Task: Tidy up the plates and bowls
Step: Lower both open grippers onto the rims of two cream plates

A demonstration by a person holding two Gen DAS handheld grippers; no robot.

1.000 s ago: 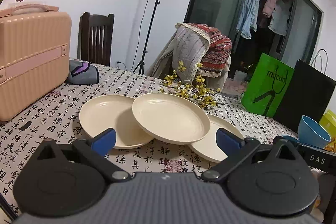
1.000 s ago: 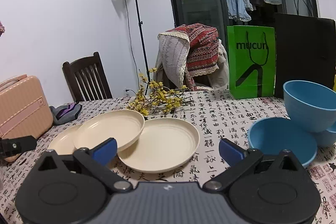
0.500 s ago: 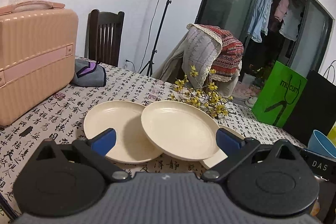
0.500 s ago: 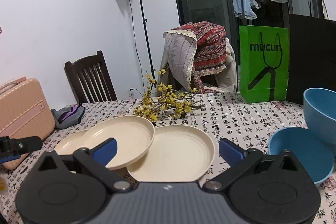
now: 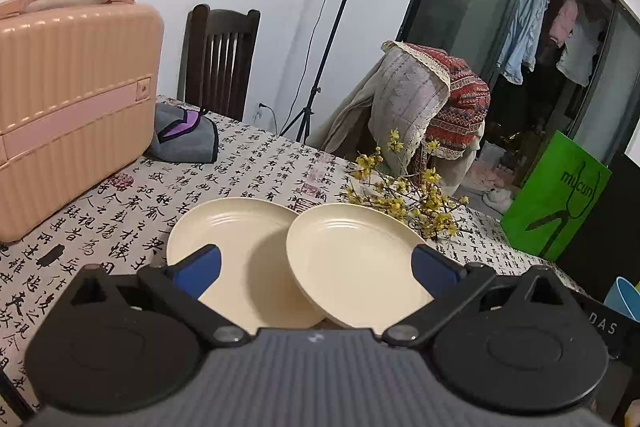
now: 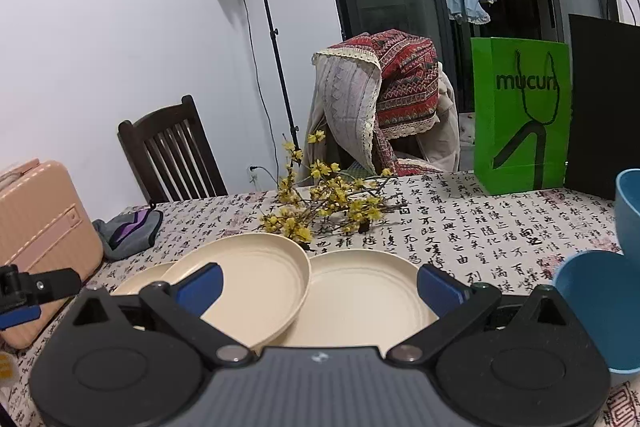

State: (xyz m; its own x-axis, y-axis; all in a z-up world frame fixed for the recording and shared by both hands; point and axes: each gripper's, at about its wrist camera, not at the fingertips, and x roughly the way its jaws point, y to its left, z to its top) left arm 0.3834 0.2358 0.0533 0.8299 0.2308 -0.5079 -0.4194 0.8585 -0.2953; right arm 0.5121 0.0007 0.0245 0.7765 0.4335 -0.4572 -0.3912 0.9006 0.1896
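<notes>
Three cream plates overlap on the patterned tablecloth. In the left wrist view the left plate (image 5: 236, 243) lies flat and the middle plate (image 5: 356, 267) rests tilted on it; the third is hidden. My left gripper (image 5: 316, 269) is open and empty, just short of them. In the right wrist view the middle plate (image 6: 256, 279) overlaps the right plate (image 6: 360, 299) and the left plate's edge (image 6: 140, 277). My right gripper (image 6: 318, 285) is open and empty near these plates. Blue bowls (image 6: 596, 303) (image 6: 628, 211) sit at the right.
A pink suitcase (image 5: 68, 99) stands on the table's left, with a grey pouch (image 5: 184, 139) beside it. Yellow flower sprigs (image 6: 328, 203) lie behind the plates. A green bag (image 6: 520, 115) and a black bag (image 6: 604, 99) stand at the back right. Chairs stand beyond the table.
Both grippers have moved closer to the plates, which now look larger and sit between the fingers. Both grippers stay open. The plates have not moved.
</notes>
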